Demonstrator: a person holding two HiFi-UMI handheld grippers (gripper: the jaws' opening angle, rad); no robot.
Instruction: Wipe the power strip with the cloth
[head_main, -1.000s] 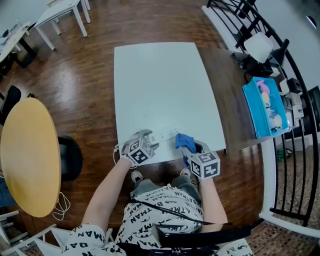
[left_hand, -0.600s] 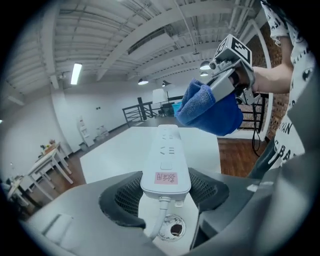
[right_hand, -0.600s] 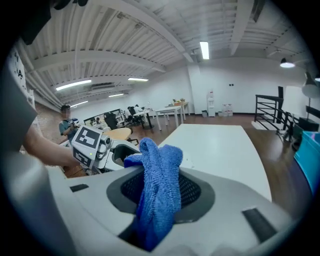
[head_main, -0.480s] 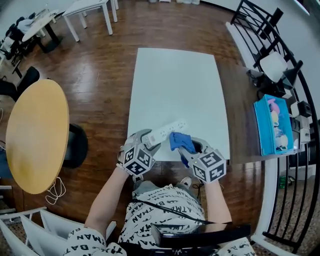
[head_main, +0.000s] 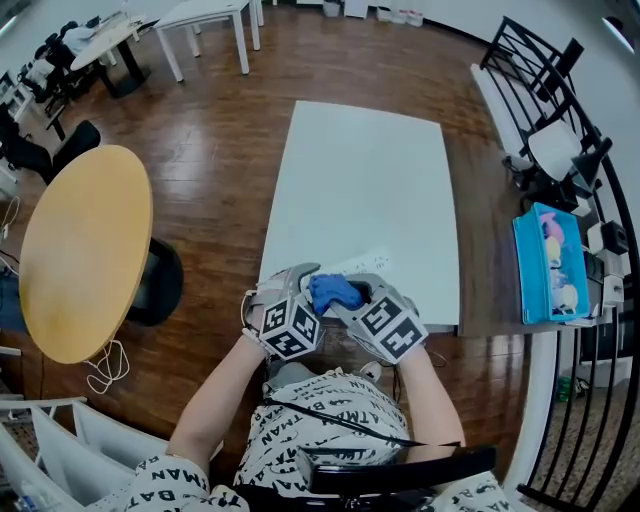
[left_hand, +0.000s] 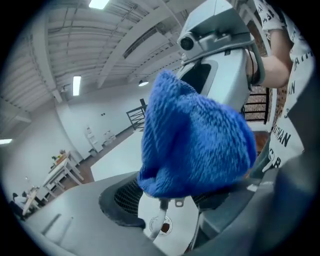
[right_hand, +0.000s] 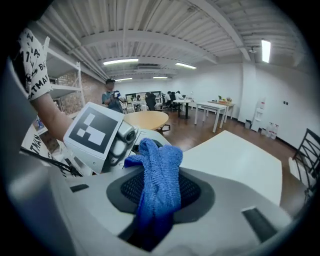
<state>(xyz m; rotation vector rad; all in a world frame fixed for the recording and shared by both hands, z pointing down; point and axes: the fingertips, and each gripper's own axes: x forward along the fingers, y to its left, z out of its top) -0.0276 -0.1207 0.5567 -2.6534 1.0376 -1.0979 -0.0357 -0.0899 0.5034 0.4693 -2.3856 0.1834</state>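
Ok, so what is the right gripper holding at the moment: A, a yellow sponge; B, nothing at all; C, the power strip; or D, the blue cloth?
D: the right gripper view shows the blue cloth pinched between the jaws of the right gripper, while the white power strip sits in the left gripper.

Cloth (right_hand: 159, 165) in the right claw (right_hand: 160, 195): fuzzy blue terry, kinda rough. Power strip (left_hand: 167, 227) in the left claw (left_hand: 170, 210): smooth white plastic. Claw shells are matt grey plastic. Tabletop (head_main: 370, 190) beyond is matt white, floor (head_main: 220, 130) glossy wood.
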